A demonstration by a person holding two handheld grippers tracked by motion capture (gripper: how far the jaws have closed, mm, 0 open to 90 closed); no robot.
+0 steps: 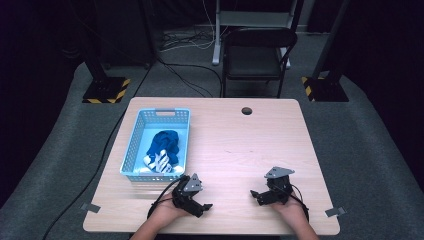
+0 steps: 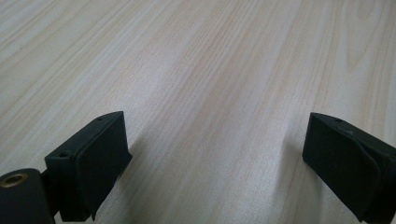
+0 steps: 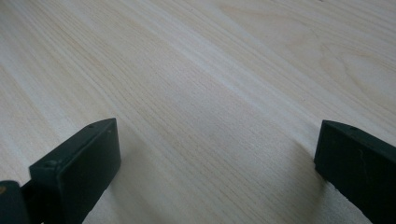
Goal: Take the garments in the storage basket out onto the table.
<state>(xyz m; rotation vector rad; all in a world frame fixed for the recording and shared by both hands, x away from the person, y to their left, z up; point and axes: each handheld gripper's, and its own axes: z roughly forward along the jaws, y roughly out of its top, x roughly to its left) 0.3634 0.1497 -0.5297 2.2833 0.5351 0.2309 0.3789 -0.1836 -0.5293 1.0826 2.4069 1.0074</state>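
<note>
Near the table's front edge, my left gripper (image 1: 202,206) rests low over the wood, held by a hand, its jaws wide apart. In the left gripper view, the left gripper (image 2: 217,154) has only bare tabletop between its black fingers (image 2: 91,163). My right gripper (image 1: 256,195) sits at the front right, also hand-held, angled toward the table's middle. The right gripper (image 3: 217,163) stands open over bare wood in its own view. A light blue basket (image 1: 131,145) at the left holds a blue cloth (image 1: 165,142) and a white-striped piece (image 1: 157,162).
The light wooden table (image 1: 235,145) has a round cable hole (image 1: 246,110) near its far edge. A black chair (image 1: 257,55) stands behind the table. Cables run over the grey floor at the left.
</note>
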